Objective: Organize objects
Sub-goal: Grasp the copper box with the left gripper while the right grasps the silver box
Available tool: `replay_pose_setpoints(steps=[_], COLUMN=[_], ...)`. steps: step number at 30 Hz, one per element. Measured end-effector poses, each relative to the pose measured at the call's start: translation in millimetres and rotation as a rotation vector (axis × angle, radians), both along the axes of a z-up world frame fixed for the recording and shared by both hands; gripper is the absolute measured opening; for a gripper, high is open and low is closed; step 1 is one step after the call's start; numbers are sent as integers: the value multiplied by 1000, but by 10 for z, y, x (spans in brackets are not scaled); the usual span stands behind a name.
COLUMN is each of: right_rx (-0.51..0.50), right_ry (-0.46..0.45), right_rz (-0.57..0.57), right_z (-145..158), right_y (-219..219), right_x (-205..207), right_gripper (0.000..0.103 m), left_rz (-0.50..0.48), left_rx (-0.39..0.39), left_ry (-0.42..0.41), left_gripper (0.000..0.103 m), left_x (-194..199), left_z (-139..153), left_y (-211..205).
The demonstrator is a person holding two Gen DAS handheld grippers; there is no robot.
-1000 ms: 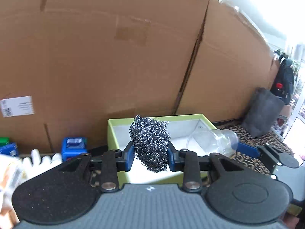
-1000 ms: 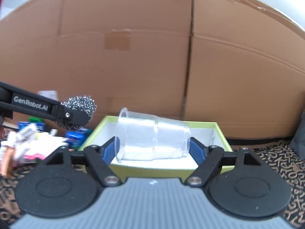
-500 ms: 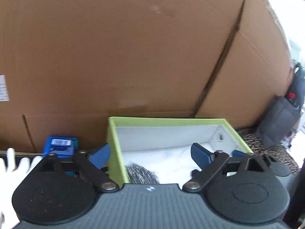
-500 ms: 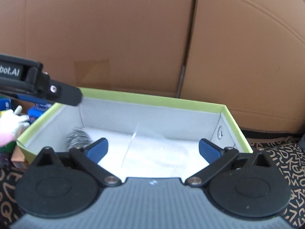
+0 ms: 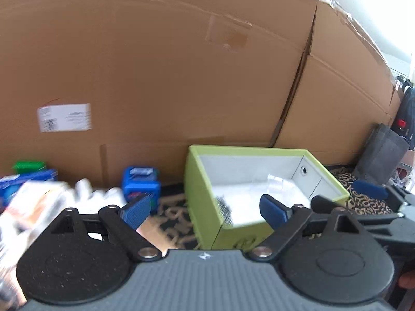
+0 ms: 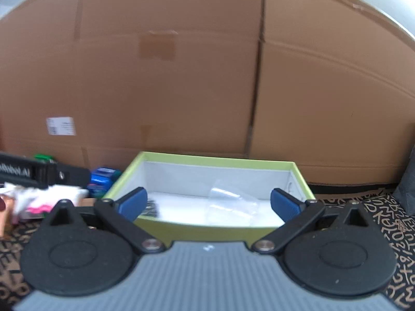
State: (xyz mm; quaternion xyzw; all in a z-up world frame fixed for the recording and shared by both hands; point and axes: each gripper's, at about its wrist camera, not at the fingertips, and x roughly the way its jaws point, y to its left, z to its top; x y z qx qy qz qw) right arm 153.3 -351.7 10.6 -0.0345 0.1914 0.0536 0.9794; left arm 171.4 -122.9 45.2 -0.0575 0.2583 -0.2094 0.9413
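A lime-green box (image 5: 205, 197) (image 6: 197, 229) with a white inside stands against the cardboard wall. Inside it lie a steel-wool scourer (image 5: 225, 211) (image 6: 151, 207) at the left end and a clear plastic cup (image 5: 276, 184) (image 6: 228, 204) on its side toward the middle. My left gripper (image 5: 205, 211) is open and empty, pulled back in front of the box's near-left corner. My right gripper (image 6: 208, 204) is open and empty too, hovering before the box's front wall. The right gripper's blue pads (image 5: 369, 190) show at the right edge of the left wrist view.
Tall cardboard boxes (image 5: 181, 77) (image 6: 207, 90) close off the back. Left of the green box lie a blue packet (image 5: 141, 184) (image 6: 102, 178), white bottles (image 5: 85, 194), a green item (image 5: 26, 165) and pink-white packaging (image 6: 44, 199). A patterned dark cloth (image 6: 384, 220) covers the surface. A grey bag (image 5: 381, 155) stands right.
Both grippers opened: the scourer and the cup dropped into the green box. Both grippers then drew back from the box, the left one swinging toward the left.
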Motion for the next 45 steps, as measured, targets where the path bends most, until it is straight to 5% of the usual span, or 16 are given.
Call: replay_pose_setpoints(steps=[12, 24, 27, 29, 34, 37, 45], right_rx=[28, 17, 9, 10, 9, 0, -17], right_ry=[53, 195, 194, 191, 203, 203, 223], right_rz=[158, 198, 190, 181, 179, 187, 295], right_z=[-228, -669, -644, -631, -631, -640, -707], right_y=[852, 1378, 1389, 1383, 1394, 1445, 1757], right_x=[-889, -1002, -1004, -1001, -965, -915, -488], right_gripper=[103, 103, 103, 103, 103, 102, 81], left_rz=[156, 259, 259, 257, 270, 259, 138], left_rx=[62, 57, 75, 84, 124, 124, 34], left_ry=[8, 109, 80, 75, 101, 126, 156], left_gripper=[94, 92, 85, 71, 69, 35, 34], left_x=[-891, -617, -452, -353, -181, -163, -588], left_z=[-336, -757, -717, -722, -846, -885, -741], left_y=[968, 1409, 1378, 1345, 1272, 1307, 1480])
